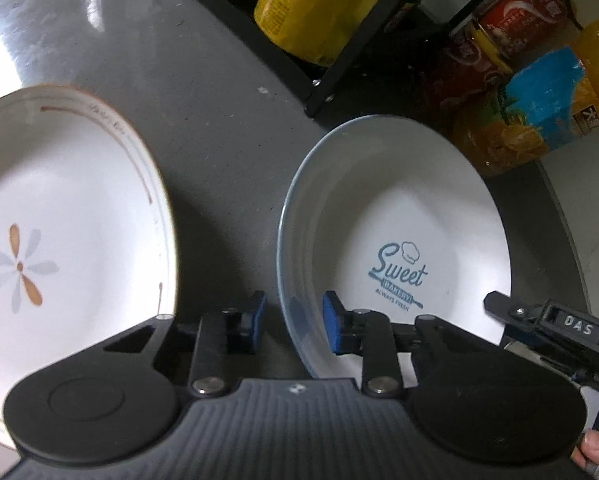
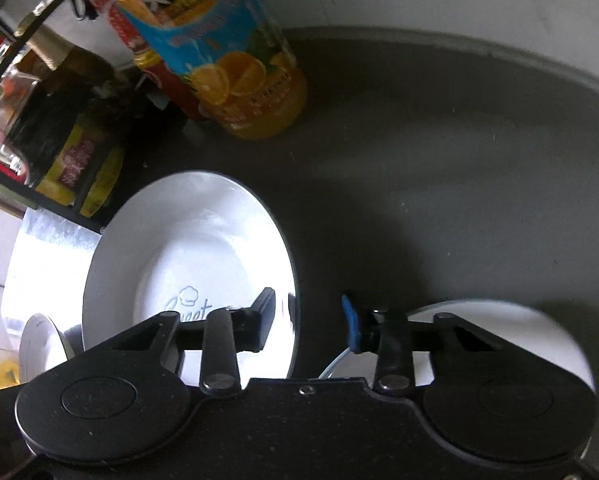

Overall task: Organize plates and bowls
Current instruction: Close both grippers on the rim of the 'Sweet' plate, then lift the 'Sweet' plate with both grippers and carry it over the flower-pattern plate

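Note:
A white plate with blue "Sweet Bakery" lettering [image 1: 403, 216] lies on the grey tabletop [image 1: 219, 140]. My left gripper [image 1: 294, 322] is open, one blue pad on each side of the plate's left rim. In the right wrist view the same plate [image 2: 191, 248] lies at the left. My right gripper [image 2: 309, 322] is open astride its right rim. One finger [image 1: 539, 316] of the right gripper shows over the plate's right side. A larger white plate with a flower motif and brown rim [image 1: 67, 208] lies to the left. Another white dish [image 2: 511, 328] is partly hidden under the right gripper.
An orange juice bottle [image 1: 547, 112] [image 2: 235, 60] stands just behind the lettered plate. A black rack [image 1: 339, 68] holds jars and a yellow-labelled container [image 1: 311, 12]. Bare grey tabletop [image 2: 459, 160] stretches right to a pale wall. A thumb [image 1: 595, 446] shows at the lower right.

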A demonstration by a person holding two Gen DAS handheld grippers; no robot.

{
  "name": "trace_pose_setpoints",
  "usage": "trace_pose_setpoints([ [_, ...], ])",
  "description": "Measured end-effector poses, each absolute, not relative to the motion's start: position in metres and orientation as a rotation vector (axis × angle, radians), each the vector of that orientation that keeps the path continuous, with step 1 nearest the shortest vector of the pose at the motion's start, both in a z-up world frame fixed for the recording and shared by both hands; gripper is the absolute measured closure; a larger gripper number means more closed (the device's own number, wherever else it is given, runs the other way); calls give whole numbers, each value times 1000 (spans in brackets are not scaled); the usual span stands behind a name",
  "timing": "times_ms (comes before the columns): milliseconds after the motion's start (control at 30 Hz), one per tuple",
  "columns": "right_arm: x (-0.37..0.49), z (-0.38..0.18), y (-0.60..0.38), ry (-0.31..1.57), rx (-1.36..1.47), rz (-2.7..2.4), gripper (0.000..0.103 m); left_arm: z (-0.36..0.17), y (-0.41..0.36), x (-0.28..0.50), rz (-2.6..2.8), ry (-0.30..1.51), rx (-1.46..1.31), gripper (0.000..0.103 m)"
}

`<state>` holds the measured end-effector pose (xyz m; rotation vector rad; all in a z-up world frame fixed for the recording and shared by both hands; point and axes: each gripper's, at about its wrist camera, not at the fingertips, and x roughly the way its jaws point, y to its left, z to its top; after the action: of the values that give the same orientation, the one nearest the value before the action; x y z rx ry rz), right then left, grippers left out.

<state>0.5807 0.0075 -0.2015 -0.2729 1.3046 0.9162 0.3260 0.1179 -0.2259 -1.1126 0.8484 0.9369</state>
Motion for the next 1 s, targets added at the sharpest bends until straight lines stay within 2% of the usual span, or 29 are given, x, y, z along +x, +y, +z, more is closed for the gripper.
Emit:
trace_pose_setpoints([
  [167,581,-209,8,1336,-244,929,73,-229,124,327,943,831,-1146,86],
  [500,583,-213,11,1371,-188,941,85,-231,130,321,941,789,-1182,89],
  [733,579,-211,11,1378,-184,921,88,-228,132,315,923,765,-1194,92],
  [1000,573,-198,-9,1392,-84,917,97,-211,141,303,888,752,-1179,97],
])
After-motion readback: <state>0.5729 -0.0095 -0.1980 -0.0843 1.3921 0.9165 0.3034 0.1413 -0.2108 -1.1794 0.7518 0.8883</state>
